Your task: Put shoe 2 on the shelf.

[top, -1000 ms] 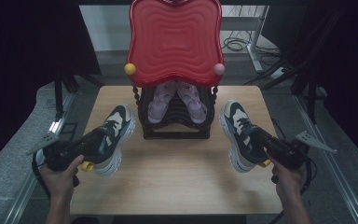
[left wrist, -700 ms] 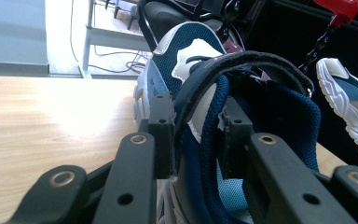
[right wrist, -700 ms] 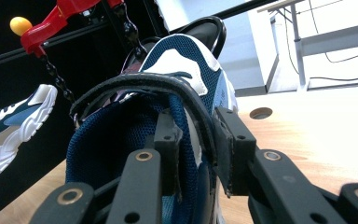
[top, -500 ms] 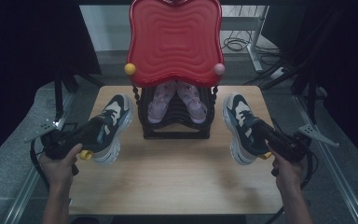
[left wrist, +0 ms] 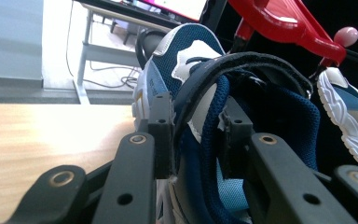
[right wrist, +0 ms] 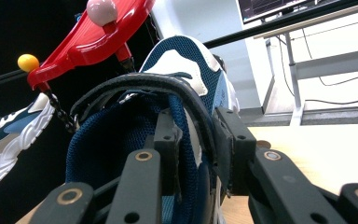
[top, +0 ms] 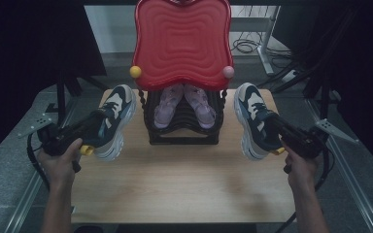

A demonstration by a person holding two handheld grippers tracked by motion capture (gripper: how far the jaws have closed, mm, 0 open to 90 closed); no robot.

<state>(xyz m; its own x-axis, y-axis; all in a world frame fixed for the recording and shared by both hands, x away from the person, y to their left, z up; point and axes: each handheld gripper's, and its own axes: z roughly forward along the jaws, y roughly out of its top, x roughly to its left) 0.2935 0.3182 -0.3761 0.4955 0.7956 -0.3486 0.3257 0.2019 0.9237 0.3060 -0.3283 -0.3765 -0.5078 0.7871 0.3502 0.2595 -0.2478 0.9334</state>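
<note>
Both sneakers are gripped at the tongue/collar: left tool clamped on the left sneaker, right tool on the right sneaker, flanking the black rack under the red tray on the desk. Best to lift level and clear the rack posts. Navy mesh, white panels, chunky white soles.

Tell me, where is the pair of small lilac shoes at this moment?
In the high view, the lilac shoes sit on the black rack at table centre, beneath the red tray, between the two blue sneakers.
</note>
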